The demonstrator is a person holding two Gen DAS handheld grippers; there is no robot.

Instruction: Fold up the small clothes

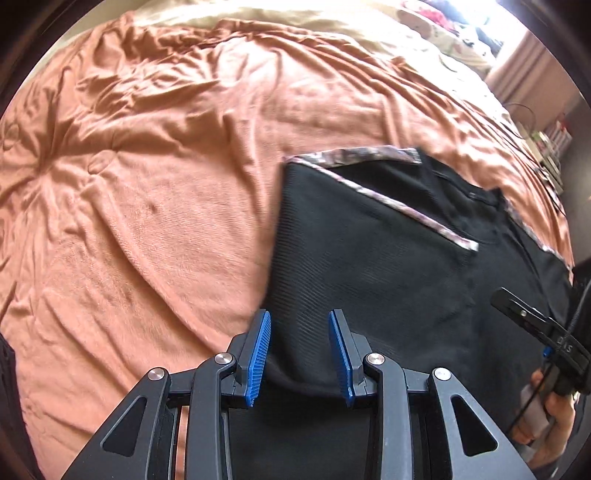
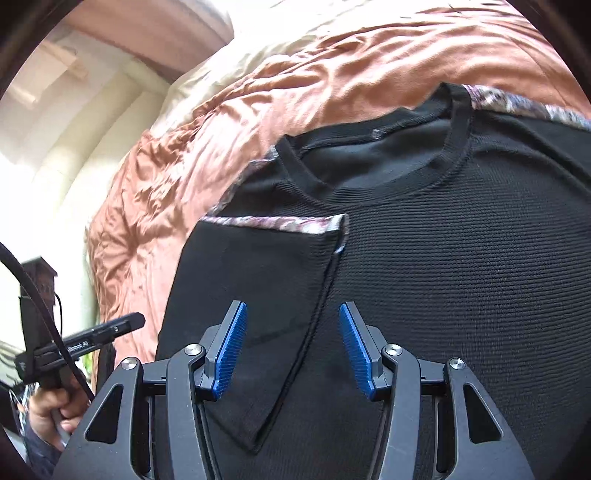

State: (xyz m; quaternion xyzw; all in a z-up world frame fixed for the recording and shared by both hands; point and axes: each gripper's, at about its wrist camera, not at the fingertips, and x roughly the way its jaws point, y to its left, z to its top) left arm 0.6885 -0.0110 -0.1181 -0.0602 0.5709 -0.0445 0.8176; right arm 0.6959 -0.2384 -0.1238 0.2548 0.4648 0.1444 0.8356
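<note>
A black ribbed top (image 1: 388,251) with patterned pink-grey trim lies flat on an orange bedspread (image 1: 147,184). One sleeve is folded in over the body, its trimmed cuff (image 1: 406,210) running diagonally. My left gripper (image 1: 300,354) hovers open over the top's near left edge, nothing between its blue pads. In the right wrist view the same top (image 2: 461,258) shows its round neckline (image 2: 388,162) and a folded-in sleeve (image 2: 258,295). My right gripper (image 2: 291,350) is open above that sleeve's edge, holding nothing.
The orange bedspread (image 2: 166,184) is wrinkled, with a cream sheet (image 1: 277,18) beyond it. The other hand-held gripper and a hand (image 1: 546,387) show at the right edge. A hand with a gripper (image 2: 66,369) shows at lower left. Shelves and clutter (image 1: 550,144) stand past the bed.
</note>
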